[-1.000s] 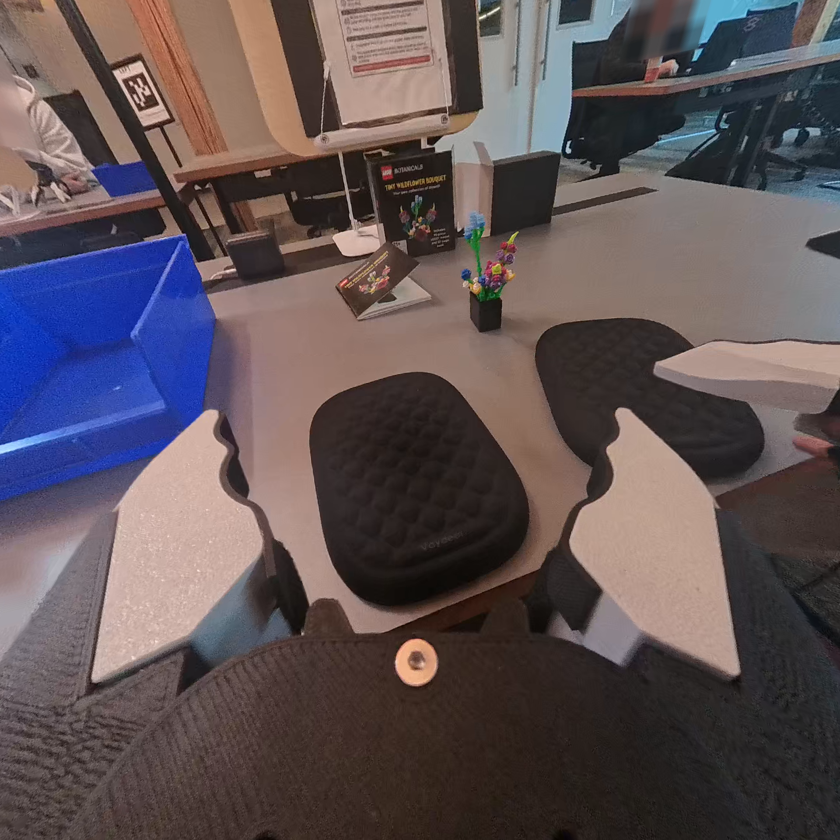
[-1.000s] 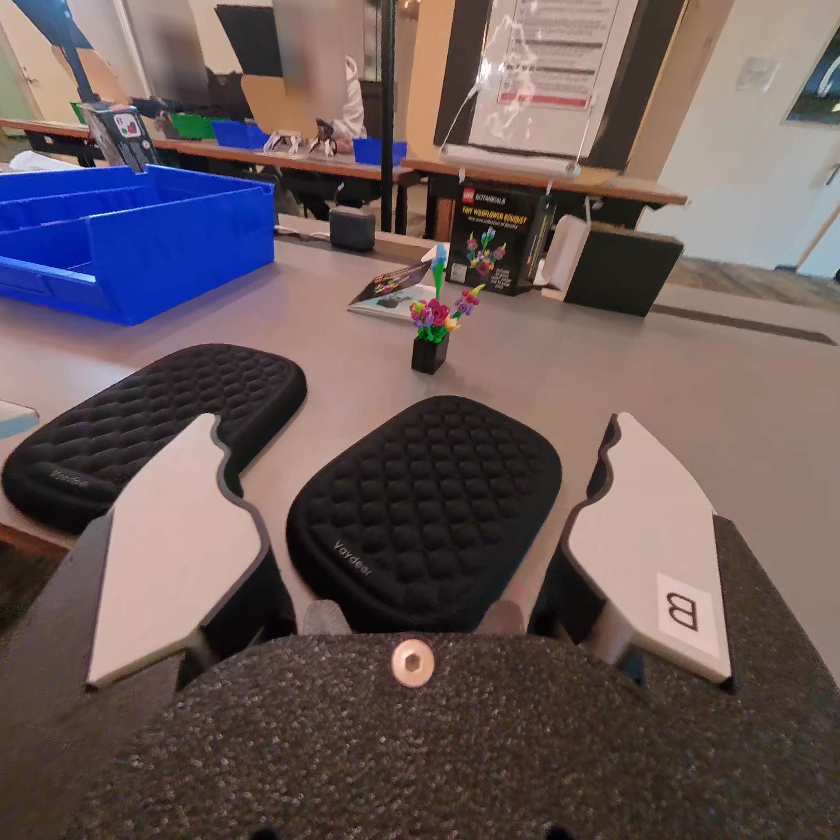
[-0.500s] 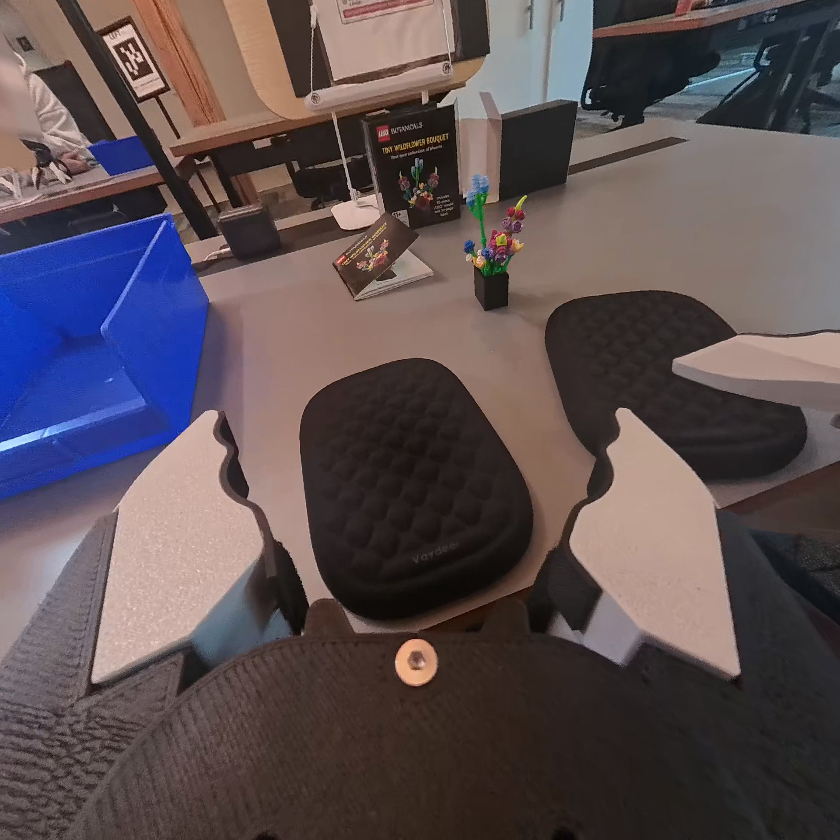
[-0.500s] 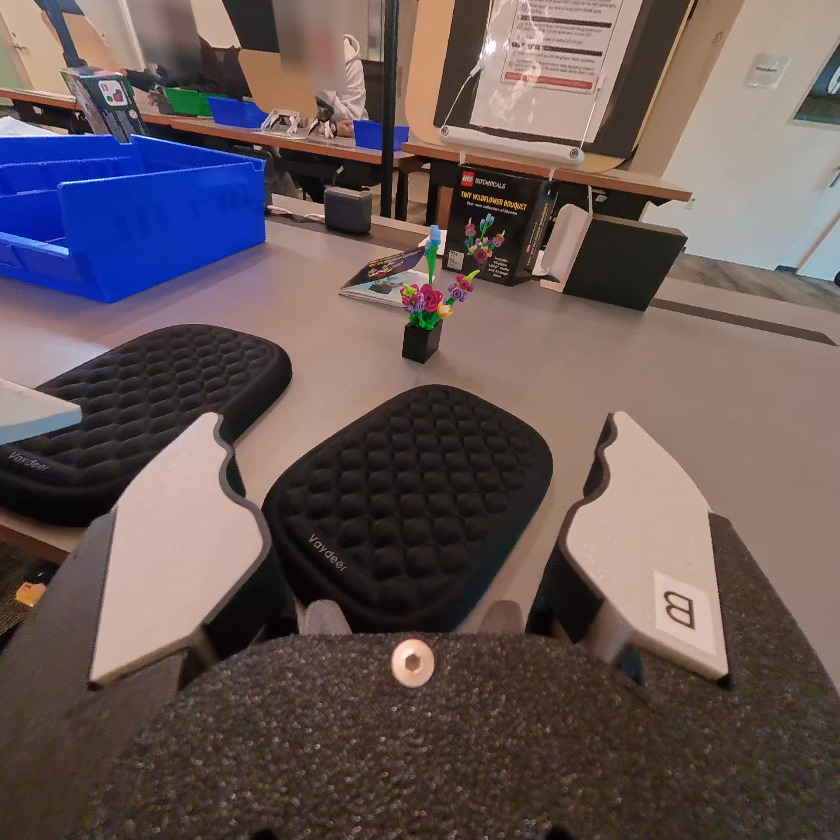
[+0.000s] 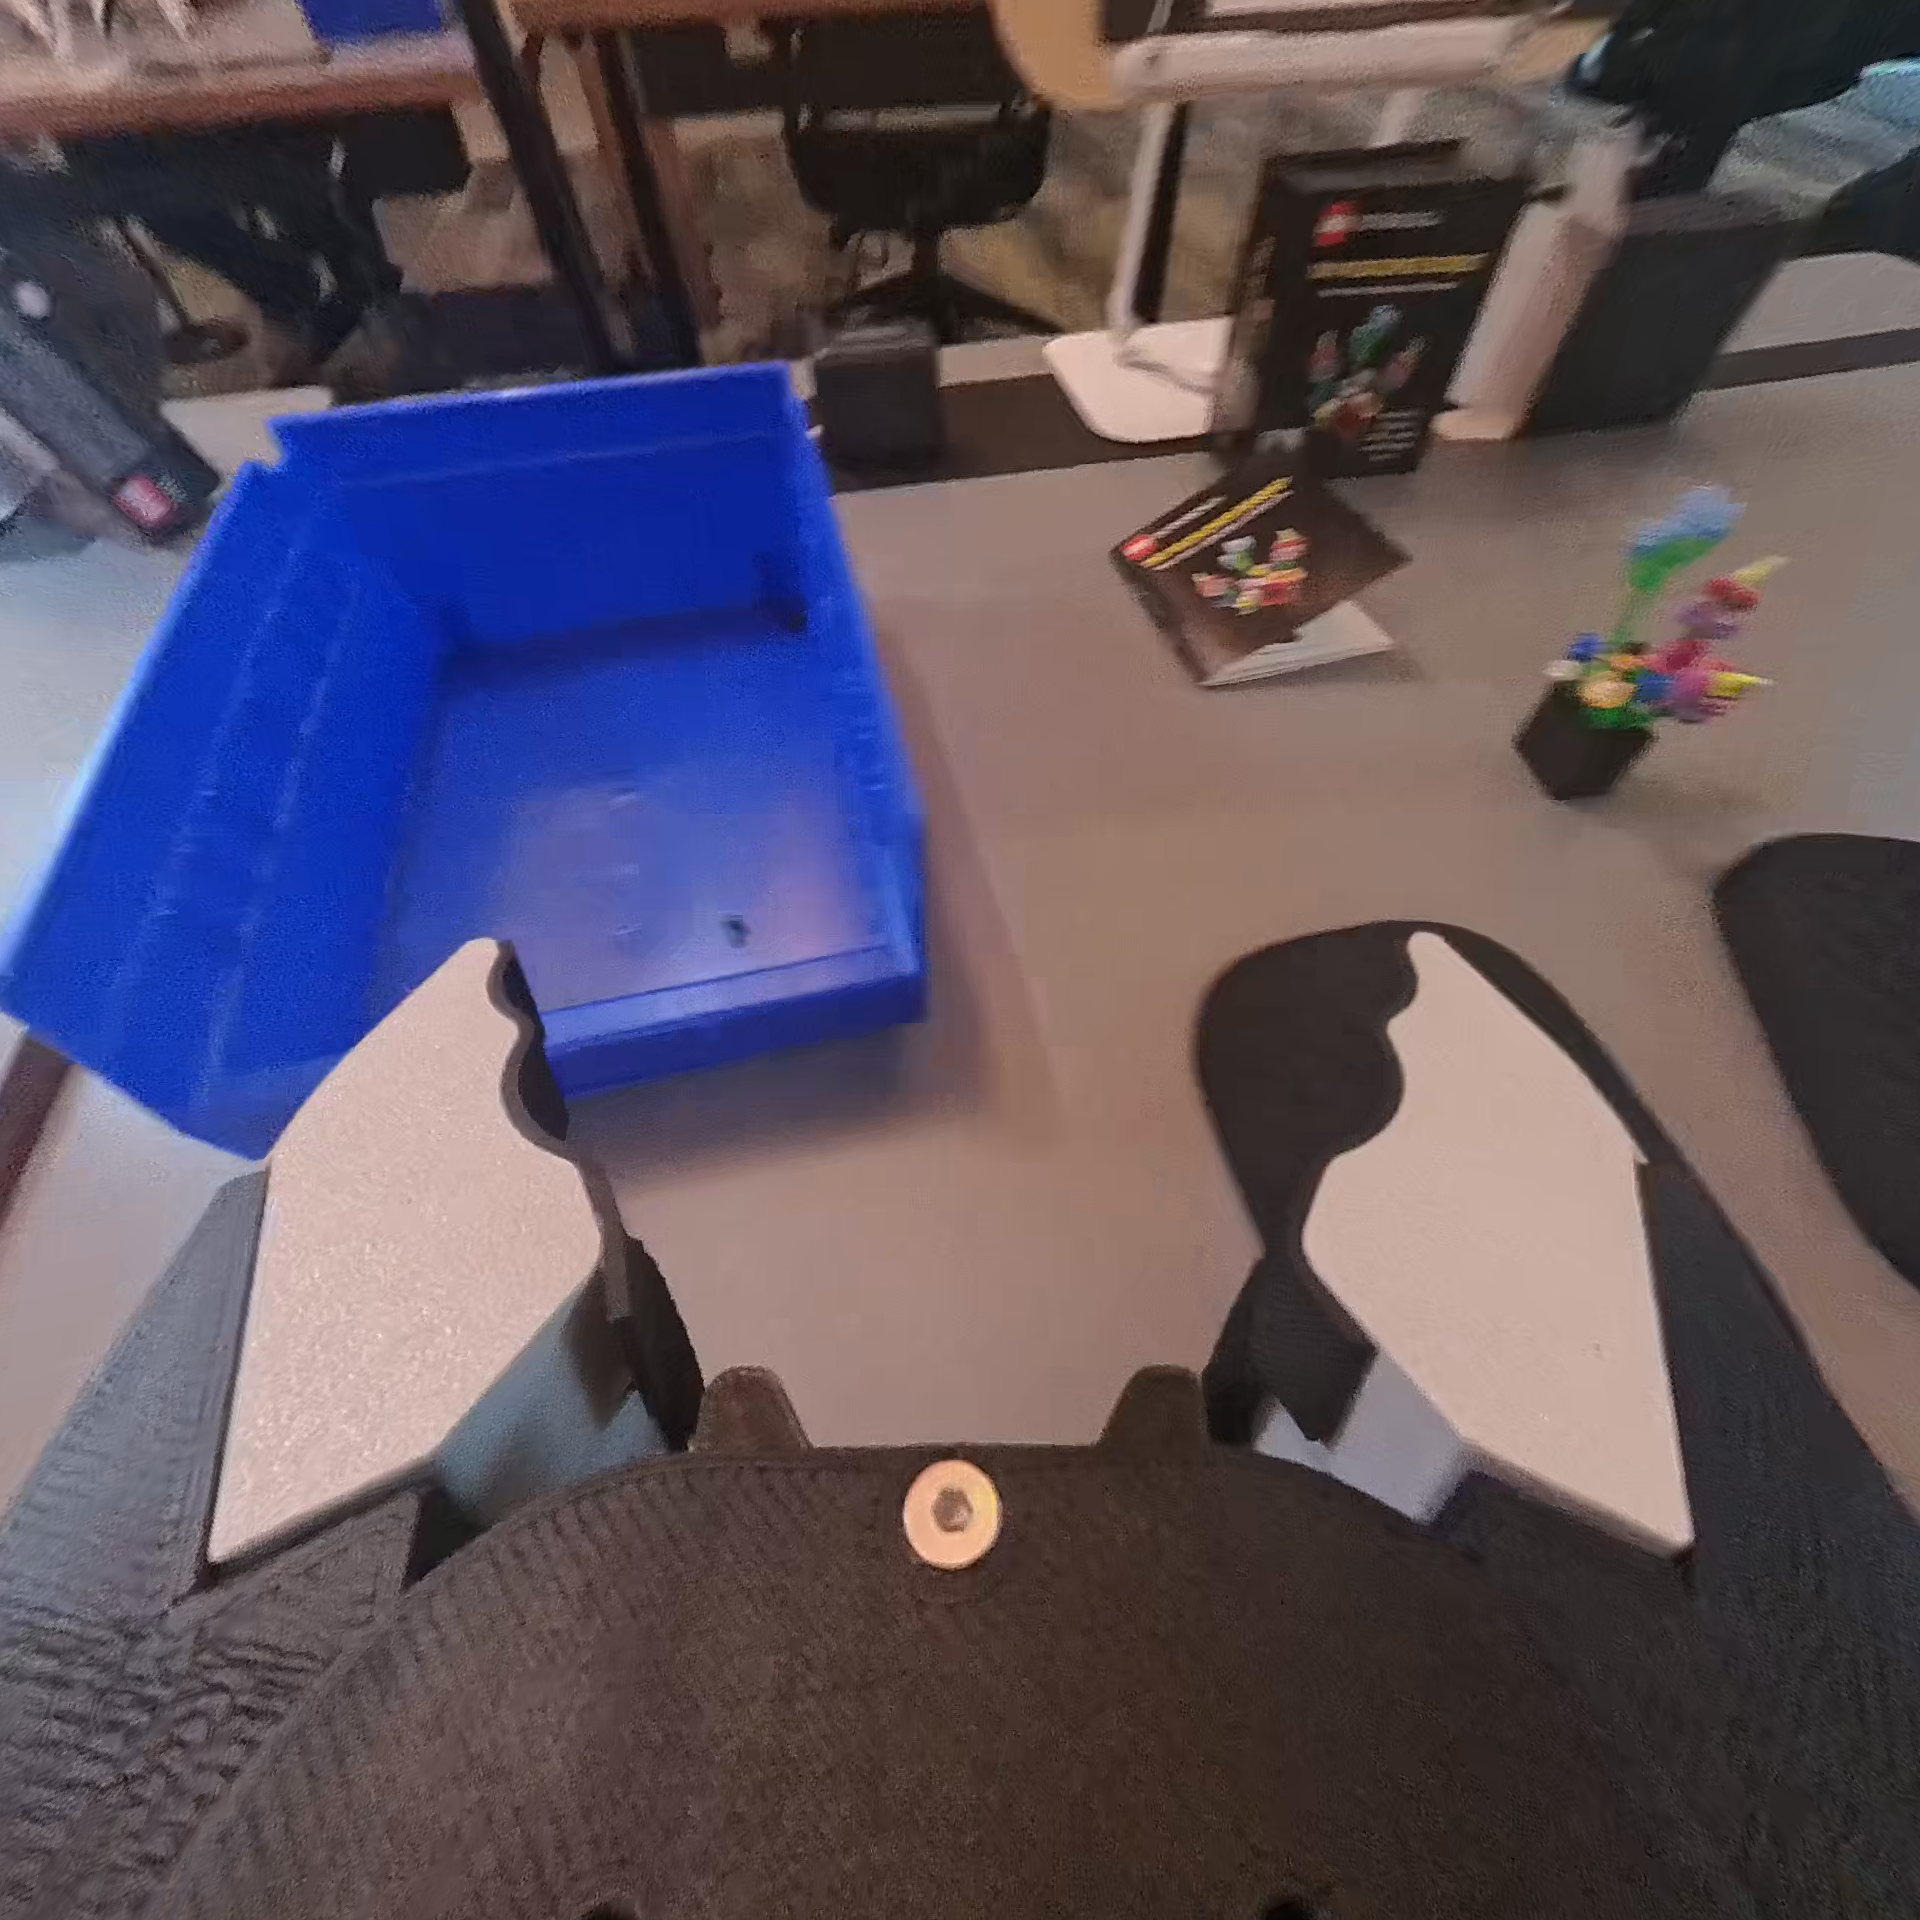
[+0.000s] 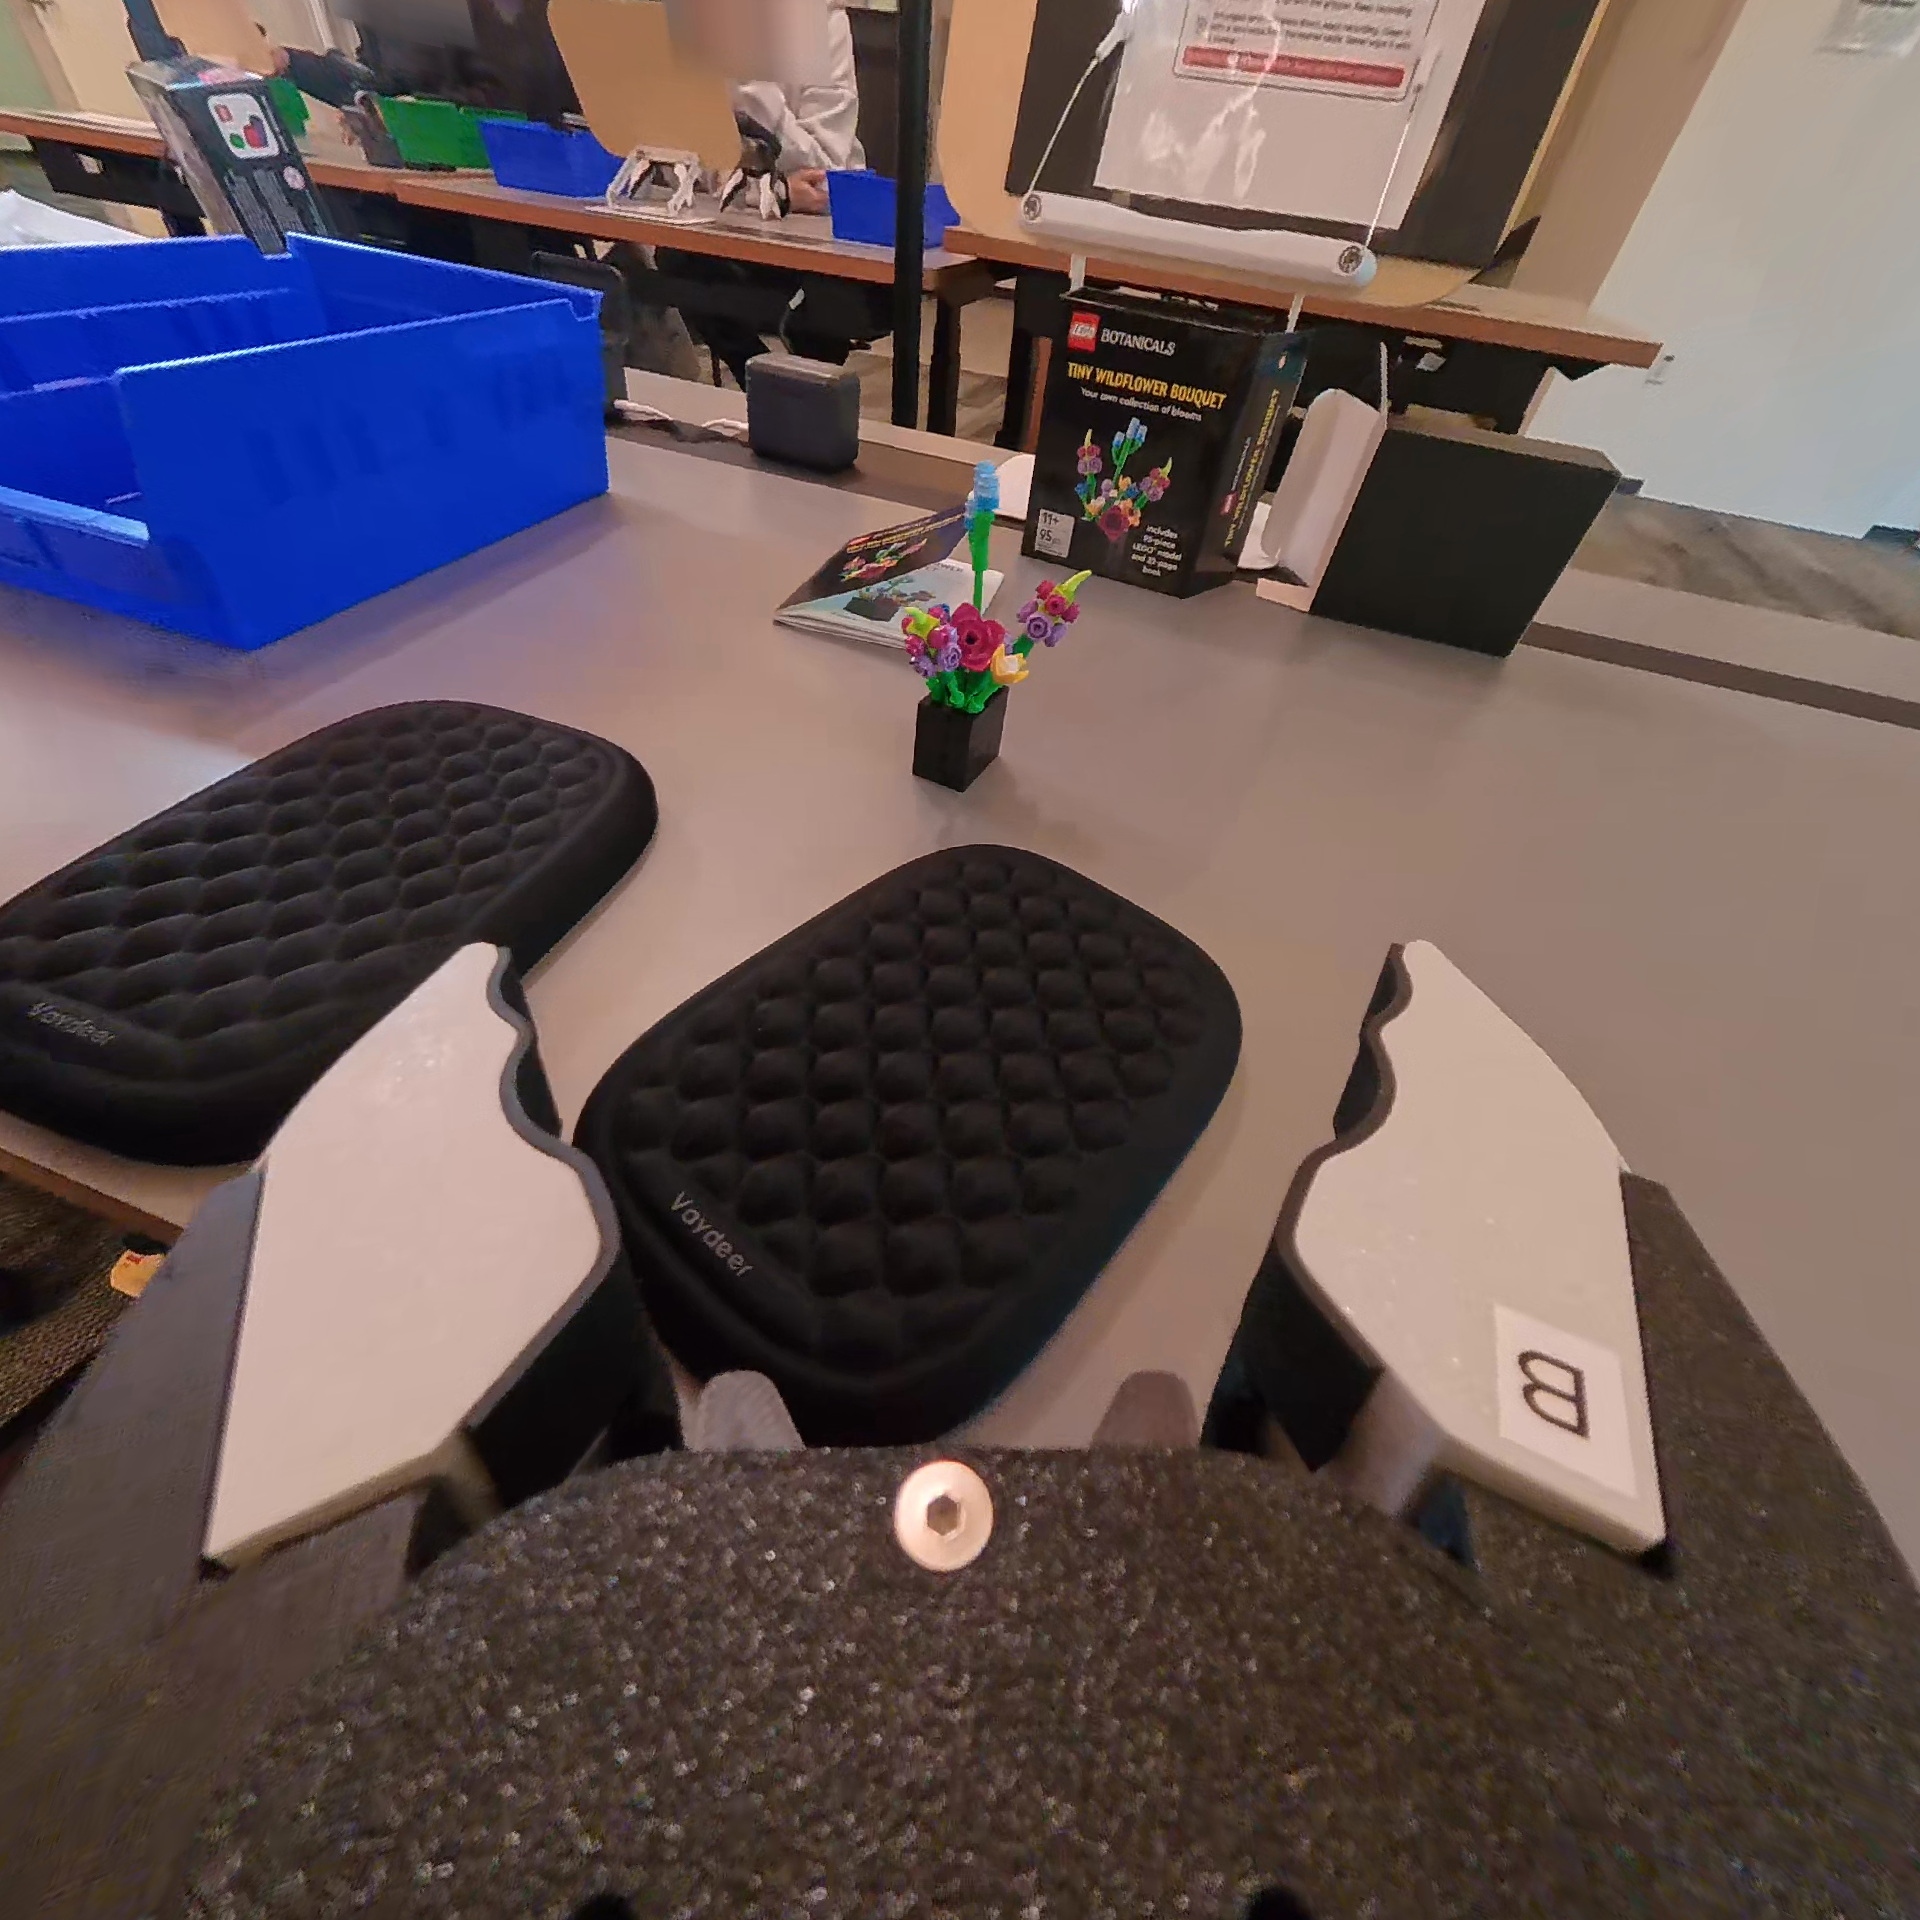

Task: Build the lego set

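A small lego flower bouquet (image 6: 971, 665) in a black pot stands on the grey table (image 6: 1455, 883), beyond the black pads. It also shows blurred at the right of the left wrist view (image 5: 1631, 675). The instruction booklet (image 5: 1257, 582) lies behind it, also in the right wrist view (image 6: 883, 582), and the black set box (image 6: 1153, 457) stands farther back. My left gripper (image 5: 956, 966) is open and empty over the table between the blue bin (image 5: 499, 727) and a black pad (image 5: 1309, 1060). My right gripper (image 6: 945, 966) is open and empty above the right black pad (image 6: 914, 1112).
The blue bin holds a tiny dark piece (image 5: 734, 928) on its floor. A second black pad (image 6: 301, 894) lies left of the right one. A black block (image 6: 1455, 540) and a small dark device (image 6: 802, 407) sit at the table's back. People sit at far desks.
My left gripper has swung left and forward, so the blue bin now fills its left side and the view is blurred. My right gripper has moved slightly forward. Both stay open.
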